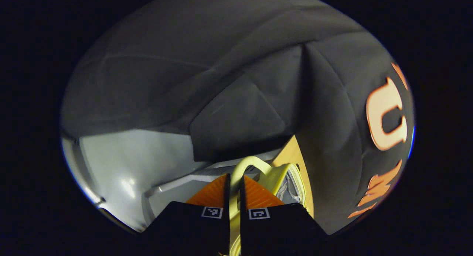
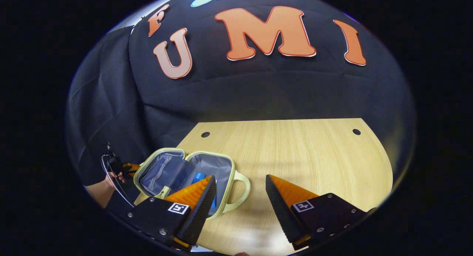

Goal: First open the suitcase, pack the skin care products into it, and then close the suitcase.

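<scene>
Suitcase point(image 2: 192, 174): small, pale-yellow rimmed, lying open on the wooden worktop point(image 2: 306, 152), grey lining up.
Inside: a blue tube point(image 2: 198, 176) in the right half.
Left claw point(image 1: 235, 197): fingers pinched tight on the case's yellow handle point(image 1: 251, 163).
Right claw point(image 2: 238, 197): spread wide, empty, above the worktop beside the suitcase.

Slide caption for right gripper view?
Open right gripper hovers over wooden table beside the open suitcase holding a blue product.
</scene>
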Demonstrator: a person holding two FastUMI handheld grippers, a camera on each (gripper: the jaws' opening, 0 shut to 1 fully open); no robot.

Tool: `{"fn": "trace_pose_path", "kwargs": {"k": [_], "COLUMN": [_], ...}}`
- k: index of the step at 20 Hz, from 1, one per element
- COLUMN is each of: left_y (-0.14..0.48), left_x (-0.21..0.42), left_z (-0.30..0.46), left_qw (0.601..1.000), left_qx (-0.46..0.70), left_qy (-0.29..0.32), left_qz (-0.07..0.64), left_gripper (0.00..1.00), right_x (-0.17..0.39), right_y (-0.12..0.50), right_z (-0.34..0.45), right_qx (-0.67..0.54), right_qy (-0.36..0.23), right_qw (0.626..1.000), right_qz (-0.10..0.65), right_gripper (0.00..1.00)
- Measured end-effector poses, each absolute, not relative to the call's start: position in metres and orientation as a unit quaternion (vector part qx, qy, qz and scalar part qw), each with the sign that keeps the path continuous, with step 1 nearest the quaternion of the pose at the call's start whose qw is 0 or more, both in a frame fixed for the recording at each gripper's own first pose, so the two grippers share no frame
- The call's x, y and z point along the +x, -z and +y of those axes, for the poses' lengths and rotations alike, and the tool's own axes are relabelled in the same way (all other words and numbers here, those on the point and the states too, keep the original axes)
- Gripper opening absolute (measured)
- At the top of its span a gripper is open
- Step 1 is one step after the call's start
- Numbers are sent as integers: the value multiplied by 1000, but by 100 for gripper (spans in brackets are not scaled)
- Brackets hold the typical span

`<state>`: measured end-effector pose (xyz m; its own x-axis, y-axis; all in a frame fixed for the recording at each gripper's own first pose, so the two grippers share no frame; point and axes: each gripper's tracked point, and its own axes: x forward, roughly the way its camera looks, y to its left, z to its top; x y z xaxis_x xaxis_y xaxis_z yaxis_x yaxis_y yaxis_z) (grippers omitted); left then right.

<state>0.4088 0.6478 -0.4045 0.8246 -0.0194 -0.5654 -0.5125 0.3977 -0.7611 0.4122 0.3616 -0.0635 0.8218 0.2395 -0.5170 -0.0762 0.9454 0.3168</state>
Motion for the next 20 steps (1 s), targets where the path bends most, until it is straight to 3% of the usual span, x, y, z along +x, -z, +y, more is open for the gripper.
{"fn": "trace_pose_path", "kwargs": {"k": [6,14,20], "left_y": [280,140,90], "left_x": [411,408,405], "left_z": [626,518,429], "left_qw": [863,931,954], "left_qx": [-459,-332,-253], "left_qy": [-86,24,75], "left_qz": [193,151,143], "left_gripper": [11,10,10], "right_x": [398,402,414], "right_y": [48,49,48], "right_z": [327,301,279], "right_qx": [145,165,178], "right_qy": [-56,-42,-56], "right_qw": [952,954,955], "right_qz": [264,248,232], "right_gripper": [86,86,87]}}
